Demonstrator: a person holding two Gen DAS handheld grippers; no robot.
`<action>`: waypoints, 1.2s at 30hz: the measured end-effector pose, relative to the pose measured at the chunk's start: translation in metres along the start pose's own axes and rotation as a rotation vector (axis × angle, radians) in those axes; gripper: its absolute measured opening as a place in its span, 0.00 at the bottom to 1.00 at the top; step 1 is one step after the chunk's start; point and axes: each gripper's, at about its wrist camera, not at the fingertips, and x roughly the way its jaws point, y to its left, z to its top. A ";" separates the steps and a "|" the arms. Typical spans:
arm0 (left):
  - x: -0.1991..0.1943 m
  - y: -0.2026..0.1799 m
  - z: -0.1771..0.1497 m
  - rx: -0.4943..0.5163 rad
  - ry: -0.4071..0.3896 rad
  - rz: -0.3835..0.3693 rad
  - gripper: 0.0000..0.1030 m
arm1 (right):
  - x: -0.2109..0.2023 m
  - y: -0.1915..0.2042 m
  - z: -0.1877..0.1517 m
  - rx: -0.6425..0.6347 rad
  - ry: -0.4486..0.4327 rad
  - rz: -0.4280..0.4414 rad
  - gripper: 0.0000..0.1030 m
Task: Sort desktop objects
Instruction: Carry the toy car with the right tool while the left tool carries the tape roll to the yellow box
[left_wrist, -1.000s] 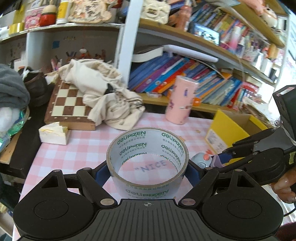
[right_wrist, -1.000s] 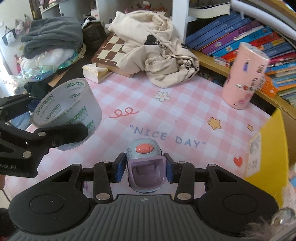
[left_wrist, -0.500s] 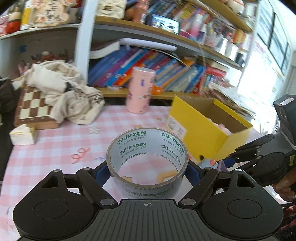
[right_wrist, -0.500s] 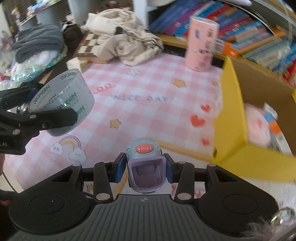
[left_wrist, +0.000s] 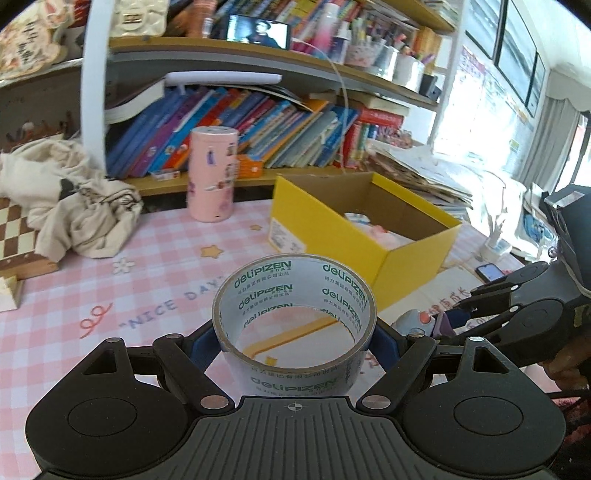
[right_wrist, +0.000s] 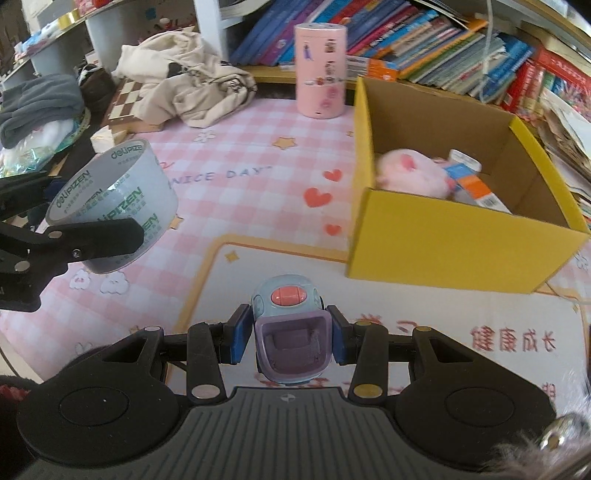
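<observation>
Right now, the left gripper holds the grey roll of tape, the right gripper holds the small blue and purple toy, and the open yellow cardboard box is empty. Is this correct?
Not quite: the yellow cardboard box is not empty. The right wrist view shows a pink plush toy and a small packet inside. The left gripper does hold the tape roll, the right gripper the toy.

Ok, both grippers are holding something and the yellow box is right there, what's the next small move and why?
Probably carry the right gripper forward over the yellow box's near wall, then release. It holds the small toy in front of the open box, which already holds a pink plush, while the tape roll in the left gripper sits farther away.
</observation>
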 end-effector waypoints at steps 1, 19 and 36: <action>0.001 -0.005 0.001 0.004 0.002 0.000 0.82 | -0.002 -0.004 -0.002 0.004 0.000 -0.001 0.39; 0.054 -0.097 0.026 0.062 0.035 -0.019 0.82 | -0.029 -0.102 -0.023 0.030 0.012 -0.018 0.39; 0.103 -0.170 0.043 0.063 0.036 0.019 0.82 | -0.038 -0.195 -0.029 0.002 -0.007 0.020 0.39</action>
